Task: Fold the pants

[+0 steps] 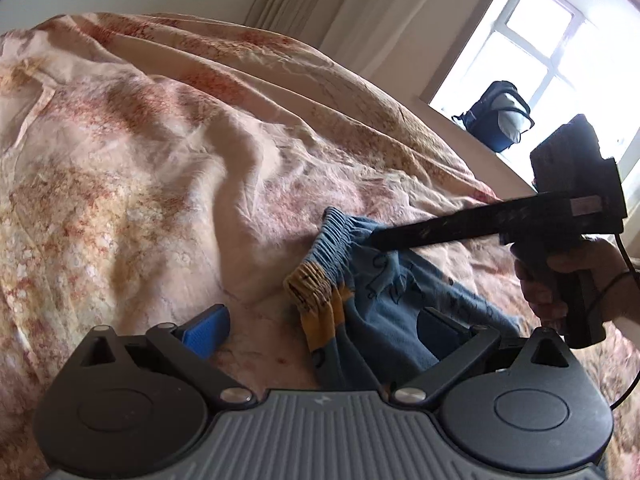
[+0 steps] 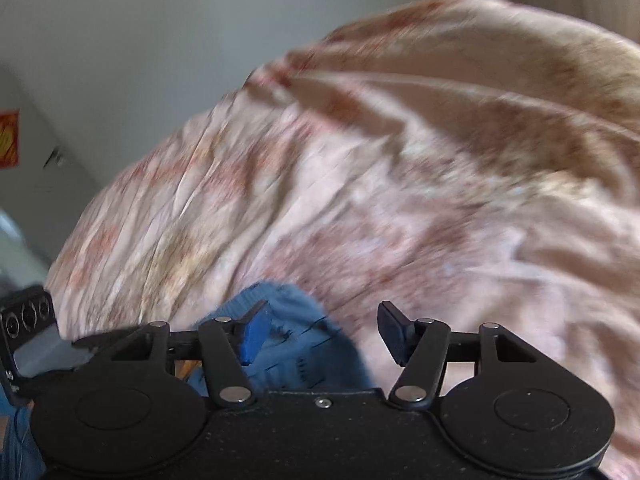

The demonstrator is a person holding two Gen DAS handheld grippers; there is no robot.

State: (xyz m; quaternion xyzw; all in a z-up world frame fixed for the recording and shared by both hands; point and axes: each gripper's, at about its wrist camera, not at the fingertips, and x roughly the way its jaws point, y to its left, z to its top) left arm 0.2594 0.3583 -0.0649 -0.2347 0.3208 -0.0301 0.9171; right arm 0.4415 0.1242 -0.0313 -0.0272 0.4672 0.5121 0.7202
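On the rumpled pink floral bedspread (image 1: 168,152) lie your small blue knit pants with a mustard waistband patch (image 1: 384,296); your left gripper (image 1: 324,328) stands spread wide, its right pad resting on the cloth; your right gripper (image 2: 324,330) is half open over the elastic waistband, nothing pinched.

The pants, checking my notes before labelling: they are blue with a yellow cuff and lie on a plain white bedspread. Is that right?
Not quite. The pants are blue with a yellow cuff, but the bedspread is pink with a reddish floral pattern, not plain white. The left wrist view shows it.
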